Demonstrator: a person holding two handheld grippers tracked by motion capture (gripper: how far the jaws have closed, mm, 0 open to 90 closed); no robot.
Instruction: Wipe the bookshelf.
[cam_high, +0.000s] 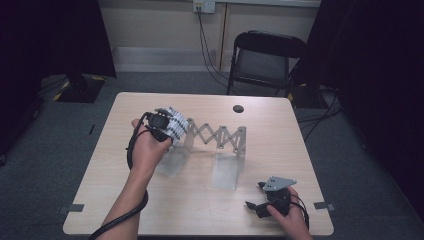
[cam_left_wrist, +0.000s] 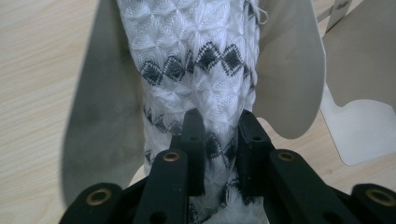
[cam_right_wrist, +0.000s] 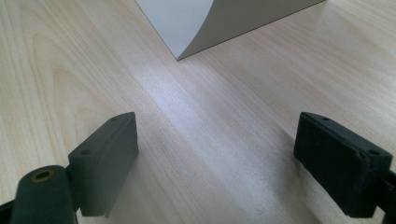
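My left fingers (cam_left_wrist: 219, 140) pinch the knit sock (cam_left_wrist: 196, 60), its length running away over the rack's left form (cam_left_wrist: 289, 70); right fingers (cam_right_wrist: 229, 163) wide open, empty.

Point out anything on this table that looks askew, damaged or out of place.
Nothing looks damaged or spilled. The left claw is shut on a white knitted sock at the left end of the folding rack, which stands upright. The right claw rests open over bare table.
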